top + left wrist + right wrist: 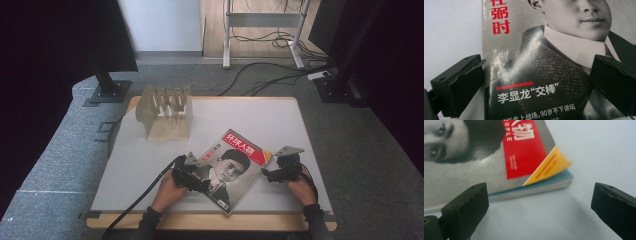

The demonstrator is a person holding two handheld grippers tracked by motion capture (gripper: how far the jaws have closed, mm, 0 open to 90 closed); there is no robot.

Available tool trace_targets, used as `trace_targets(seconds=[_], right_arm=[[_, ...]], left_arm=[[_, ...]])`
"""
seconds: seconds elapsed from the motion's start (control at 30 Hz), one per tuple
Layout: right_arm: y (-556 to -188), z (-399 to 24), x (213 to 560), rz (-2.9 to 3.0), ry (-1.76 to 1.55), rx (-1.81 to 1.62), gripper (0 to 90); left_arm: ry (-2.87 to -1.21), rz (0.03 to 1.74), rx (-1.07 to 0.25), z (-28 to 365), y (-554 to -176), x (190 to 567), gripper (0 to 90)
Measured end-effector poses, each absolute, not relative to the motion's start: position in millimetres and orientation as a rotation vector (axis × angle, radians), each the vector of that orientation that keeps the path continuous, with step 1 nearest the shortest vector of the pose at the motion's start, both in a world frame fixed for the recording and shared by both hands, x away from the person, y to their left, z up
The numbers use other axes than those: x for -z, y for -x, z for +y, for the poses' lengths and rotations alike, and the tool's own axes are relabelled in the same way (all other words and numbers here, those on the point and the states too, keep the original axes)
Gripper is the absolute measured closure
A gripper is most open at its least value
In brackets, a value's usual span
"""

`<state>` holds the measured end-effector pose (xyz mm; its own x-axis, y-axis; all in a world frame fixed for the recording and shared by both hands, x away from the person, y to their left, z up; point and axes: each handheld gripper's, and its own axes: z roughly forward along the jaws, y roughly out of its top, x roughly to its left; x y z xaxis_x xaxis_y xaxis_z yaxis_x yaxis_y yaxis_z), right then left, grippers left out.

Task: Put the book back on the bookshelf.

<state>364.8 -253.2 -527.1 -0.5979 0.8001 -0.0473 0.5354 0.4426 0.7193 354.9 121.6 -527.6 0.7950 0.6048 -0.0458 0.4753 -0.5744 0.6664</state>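
A magazine [231, 168] with a black-and-white portrait cover and a red title block lies flat and turned at an angle on the white table top [150, 165]. My left gripper [196, 181] rests at the magazine's left edge, open, its jaws spread over the cover [536, 65]. My right gripper [268, 174] sits just right of the magazine's right edge, open, nothing between its jaws. In the right gripper view the magazine's corner [549, 167] curls up slightly, yellow by the red block, and lies ahead and left of the gripper [539, 207].
A pale wooden slotted rack [166, 112] stands at the back left of the table. Black stands [107, 85], a desk frame [262, 35] and cables [270, 75] are on the grey carpet beyond. The person's hands [167, 192] come in from the near edge.
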Motion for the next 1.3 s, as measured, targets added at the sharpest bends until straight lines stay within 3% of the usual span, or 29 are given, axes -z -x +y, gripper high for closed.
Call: trace_targets(seconds=[0.43, 0.77, 0.97, 1.3], right_arm=[[-374, -251, 533, 2.310, -1.170, -0.946, 0.0], [-384, -248, 532, 2.313, -1.179, -0.928, 0.0], [-387, -248, 533, 2.311, -1.190, -0.941, 0.0], [-404, -245, 533, 2.308, -1.204, -0.930, 0.0]], left_arm=[[-2.345, 0.771, -0.213, 131, -339, 523, 0.0], [-2.322, 0.911, -0.436, 179, -373, 506, 0.0], [-2.347, 0.910, -0.372, 182, -384, 521, 0.0], [-2.265, 0.928, -0.370, 183, -362, 527, 2.5]])
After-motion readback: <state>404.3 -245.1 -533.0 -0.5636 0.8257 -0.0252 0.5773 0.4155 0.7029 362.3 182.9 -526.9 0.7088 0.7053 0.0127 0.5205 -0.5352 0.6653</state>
